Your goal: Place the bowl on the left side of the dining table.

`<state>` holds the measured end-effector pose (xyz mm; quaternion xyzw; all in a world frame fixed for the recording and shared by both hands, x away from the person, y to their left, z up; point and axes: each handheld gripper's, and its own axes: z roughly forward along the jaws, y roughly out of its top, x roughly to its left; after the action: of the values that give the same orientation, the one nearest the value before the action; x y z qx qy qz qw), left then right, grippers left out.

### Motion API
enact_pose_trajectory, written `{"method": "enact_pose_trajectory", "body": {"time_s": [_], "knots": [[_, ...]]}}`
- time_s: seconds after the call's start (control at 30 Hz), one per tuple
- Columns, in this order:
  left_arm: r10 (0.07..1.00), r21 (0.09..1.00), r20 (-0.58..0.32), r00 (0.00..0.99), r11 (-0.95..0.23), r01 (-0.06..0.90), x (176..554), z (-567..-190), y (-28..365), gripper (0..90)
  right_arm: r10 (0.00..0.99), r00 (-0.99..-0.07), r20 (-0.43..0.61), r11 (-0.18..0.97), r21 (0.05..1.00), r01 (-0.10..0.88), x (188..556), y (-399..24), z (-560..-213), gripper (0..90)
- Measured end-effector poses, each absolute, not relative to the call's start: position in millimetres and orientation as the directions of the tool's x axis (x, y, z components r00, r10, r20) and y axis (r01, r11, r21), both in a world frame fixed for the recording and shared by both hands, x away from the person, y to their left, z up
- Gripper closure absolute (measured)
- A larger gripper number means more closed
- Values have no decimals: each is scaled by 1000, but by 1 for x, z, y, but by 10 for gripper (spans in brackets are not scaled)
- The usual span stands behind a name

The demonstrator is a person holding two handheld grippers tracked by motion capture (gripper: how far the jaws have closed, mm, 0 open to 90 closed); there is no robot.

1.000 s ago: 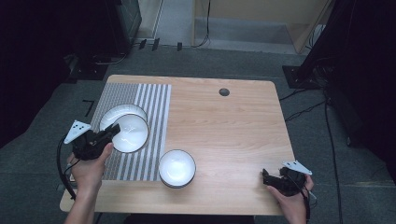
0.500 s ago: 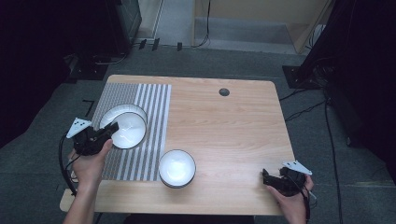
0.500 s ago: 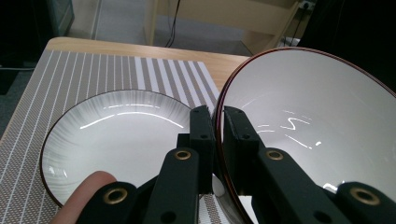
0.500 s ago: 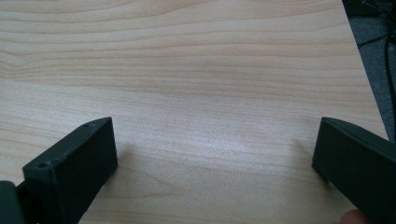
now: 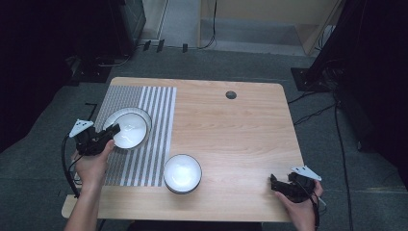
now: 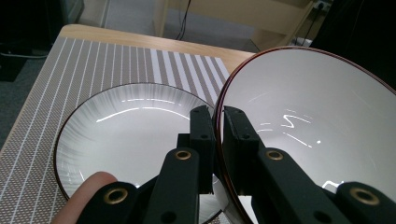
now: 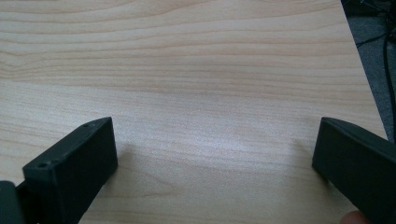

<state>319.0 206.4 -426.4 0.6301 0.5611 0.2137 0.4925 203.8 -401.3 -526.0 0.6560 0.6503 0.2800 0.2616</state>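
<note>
My left gripper (image 5: 113,129) (image 6: 218,121) is shut on the near rim of a white bowl with a dark red edge (image 5: 130,134) (image 6: 308,121). I hold it tilted just over a ribbed white bowl (image 5: 139,113) (image 6: 126,130) that sits on the striped mat (image 5: 144,163) (image 6: 93,60). Whether the two bowls touch I cannot tell. Another white bowl (image 5: 182,173) stands on the wood near the front edge. My right gripper (image 5: 273,183) (image 7: 215,154) rests at the front right corner, open wide, with bare tabletop between its fingers (image 7: 79,158).
The wooden table (image 5: 240,134) has a small dark hole (image 5: 231,95) near its far edge. The mat covers the left part of the table. Dark floor with cables surrounds the table on all sides.
My left gripper has carried the held bowl slightly farther away and lower, bringing it more squarely over the ribbed bowl. The right gripper has stayed in place.
</note>
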Motion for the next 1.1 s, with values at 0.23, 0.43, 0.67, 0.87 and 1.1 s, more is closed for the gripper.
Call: {"method": "enact_pose_trajectory", "body": {"time_s": [0.23, 0.43, 0.67, 0.87, 1.1], "knots": [[927, 860, -270, 262, 110, 498, 328, -428, 208, 834, 1000, 0, 27, -20, 707, 706, 203, -401, -526, 0], [939, 854, -262, 223, 118, 506, 338, -435, 213, 833, 1000, 1, 27, -20, 707, 706, 203, -401, -526, 0], [944, 841, -265, 196, 127, 525, 349, -442, 216, 833, 1000, 0, 27, -20, 707, 707, 203, -401, -526, 0], [956, 838, -245, 160, 126, 530, 357, -447, 220, 834, 1000, 2, 27, -20, 709, 705, 203, -401, -526, 0], [966, 827, -227, 124, 123, 549, 367, -457, 223, 832, 1000, 5, 26, -22, 709, 705, 202, -401, -526, 0]]}}
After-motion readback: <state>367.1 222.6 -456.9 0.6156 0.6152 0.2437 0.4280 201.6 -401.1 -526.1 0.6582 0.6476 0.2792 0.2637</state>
